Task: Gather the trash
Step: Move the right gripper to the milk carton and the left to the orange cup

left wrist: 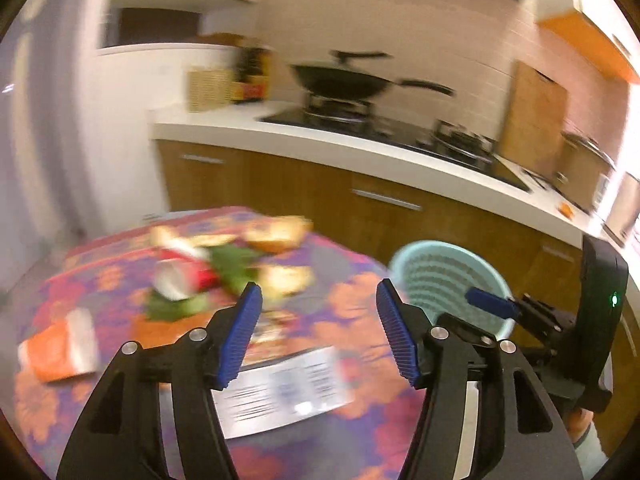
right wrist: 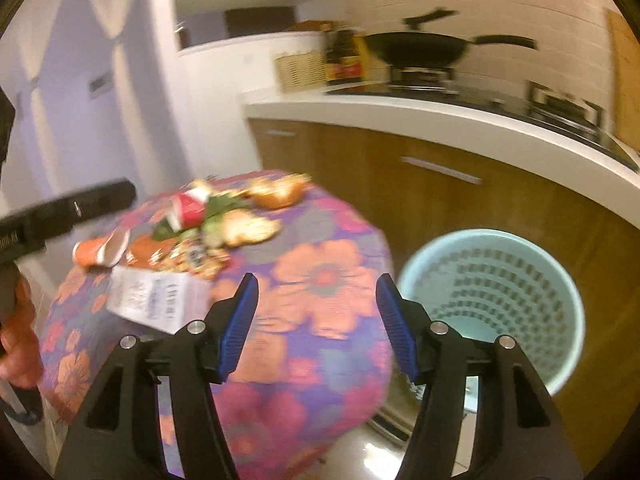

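Left claw [left wrist: 318, 334] and right claw [right wrist: 316, 326] both spread, empty, above the table [right wrist: 320, 280] (trash [right wrist: 192, 208] piled there), basket [right wrist: 492, 300] beside.

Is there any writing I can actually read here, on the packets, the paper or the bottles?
None can be read.
White printed sheet on the flowered tablecloth: dark lines of print, blurred.
Snack wrapper: markings, blurred.
Bottles on the counter: red and yellow labels, too blurred.
Orange packet: no legible text.
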